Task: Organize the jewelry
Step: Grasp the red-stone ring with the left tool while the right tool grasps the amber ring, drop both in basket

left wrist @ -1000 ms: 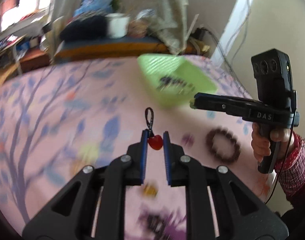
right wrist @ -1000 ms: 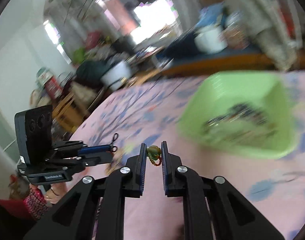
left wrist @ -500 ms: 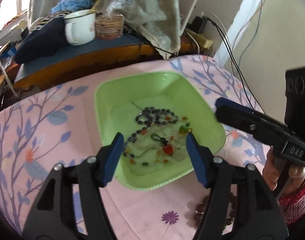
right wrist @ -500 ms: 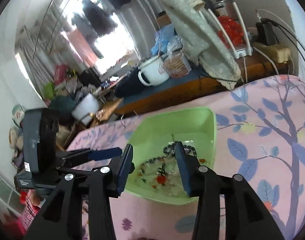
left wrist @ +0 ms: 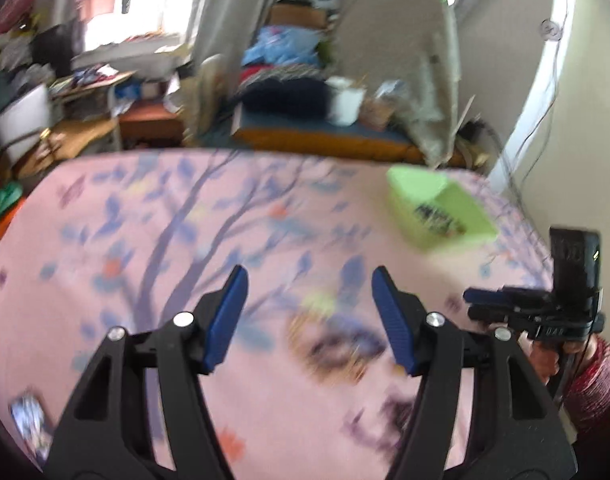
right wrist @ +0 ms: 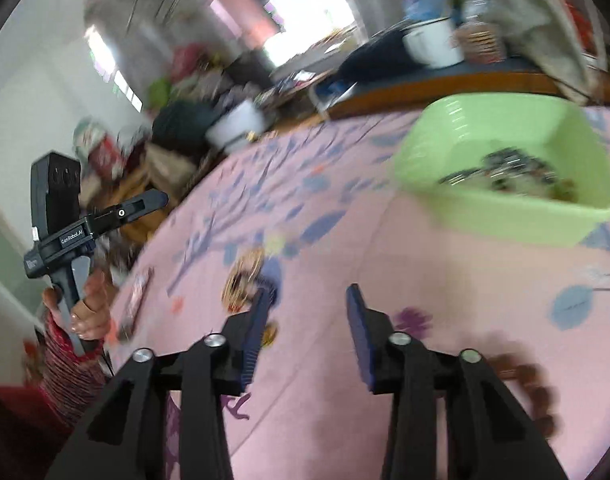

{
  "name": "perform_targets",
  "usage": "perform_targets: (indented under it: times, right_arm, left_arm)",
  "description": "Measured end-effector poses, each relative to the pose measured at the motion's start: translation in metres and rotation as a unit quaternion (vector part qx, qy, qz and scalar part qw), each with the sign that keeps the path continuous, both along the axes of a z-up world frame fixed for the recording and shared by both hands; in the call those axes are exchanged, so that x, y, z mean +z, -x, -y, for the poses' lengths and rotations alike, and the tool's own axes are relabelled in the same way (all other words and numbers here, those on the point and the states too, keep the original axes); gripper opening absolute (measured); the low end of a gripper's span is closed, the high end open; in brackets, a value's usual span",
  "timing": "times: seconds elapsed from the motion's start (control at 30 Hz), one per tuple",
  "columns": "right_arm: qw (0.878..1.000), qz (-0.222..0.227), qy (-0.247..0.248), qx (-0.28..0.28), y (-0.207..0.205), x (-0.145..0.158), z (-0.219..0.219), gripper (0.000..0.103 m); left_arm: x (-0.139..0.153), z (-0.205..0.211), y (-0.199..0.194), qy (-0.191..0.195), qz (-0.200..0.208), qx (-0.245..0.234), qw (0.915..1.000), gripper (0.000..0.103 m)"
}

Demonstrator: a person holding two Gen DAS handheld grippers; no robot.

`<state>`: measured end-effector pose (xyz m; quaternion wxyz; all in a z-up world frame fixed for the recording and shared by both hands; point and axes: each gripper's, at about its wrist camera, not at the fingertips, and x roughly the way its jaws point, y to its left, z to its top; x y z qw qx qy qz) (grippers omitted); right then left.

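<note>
Two claws hang over the counter (left wrist: 153, 216) with its pink, tree-patterned cloth, both empty: the left claw (left wrist: 307, 312) stands with its jaws spread wide and nothing between them, and the right claw (right wrist: 307, 318) shows a clear gap in its own view while its jaws are closing on nothing. The green basin (right wrist: 501, 140), holding a dark tangle of beaded jewelry (right wrist: 509, 168), sits toward the counter's far right side, well apart from both claws. A blurred yellowish bracelet (right wrist: 245, 276) lies on the cloth just beyond the right claw's left fingertip, and a brown bead bracelet (right wrist: 525, 384) lies near its right side.
</note>
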<state>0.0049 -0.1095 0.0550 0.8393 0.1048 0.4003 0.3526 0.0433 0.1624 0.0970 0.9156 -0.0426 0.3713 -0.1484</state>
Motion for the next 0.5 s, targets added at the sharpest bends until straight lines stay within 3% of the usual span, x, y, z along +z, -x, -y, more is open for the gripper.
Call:
perform_targets:
  times: [0.1, 0.23, 0.4, 0.5]
  right_arm:
    - [0.998, 0.010, 0.033, 0.045, 0.006, -0.005, -0.038, 0.000]
    - [0.985, 0.070, 0.121, 0.104, 0.023, -0.006, -0.098, 0.000]
    - [0.967, 0.117, 0.183, 0.133, 0.022, -0.014, -0.140, 0.000]
    - [0.963, 0.106, 0.201, 0.148, 0.012, -0.027, -0.147, 0.000]
  left_arm:
    - [-0.021, -0.004, 0.015, 0.008, -0.011, 0.001, 0.9999, 0.058]
    - [-0.046, 0.000, 0.021, 0.034, -0.050, -0.013, 0.9981, 0.041]
    - [-0.071, 0.000, 0.012, 0.043, -0.085, 0.002, 0.9954, 0.034]
    - [-0.074, -0.003, 0.013, 0.042, -0.088, 0.009, 0.9952, 0.034]
